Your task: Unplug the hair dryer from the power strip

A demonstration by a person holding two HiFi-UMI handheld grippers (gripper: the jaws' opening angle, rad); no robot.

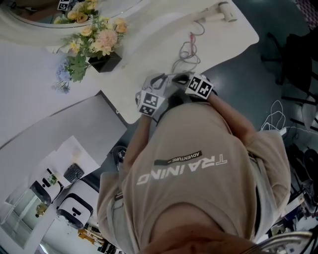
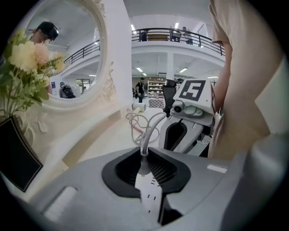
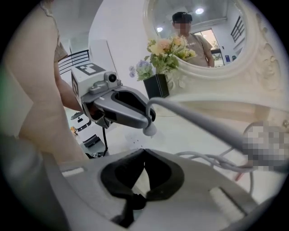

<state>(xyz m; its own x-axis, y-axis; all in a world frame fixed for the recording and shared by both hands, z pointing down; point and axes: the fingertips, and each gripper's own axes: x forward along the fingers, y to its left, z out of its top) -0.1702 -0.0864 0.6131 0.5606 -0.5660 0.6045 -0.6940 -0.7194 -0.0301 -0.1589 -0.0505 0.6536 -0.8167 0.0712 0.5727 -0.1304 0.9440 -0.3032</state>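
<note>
The left claw (image 2: 144,158) is clenched on the end of a white power strip (image 2: 148,189), and a grey cable (image 2: 152,124) leaves the strip at the jaws and curves off toward a loose tangle of cords (image 1: 188,49) on the white worktop (image 1: 149,39). The right claw (image 3: 143,152) is closed, tips meeting with nothing between them, just beside the left one at the worktop's near edge. The white hair dryer (image 1: 221,12) lies at the worktop's far end, well apart from both claws.
</note>
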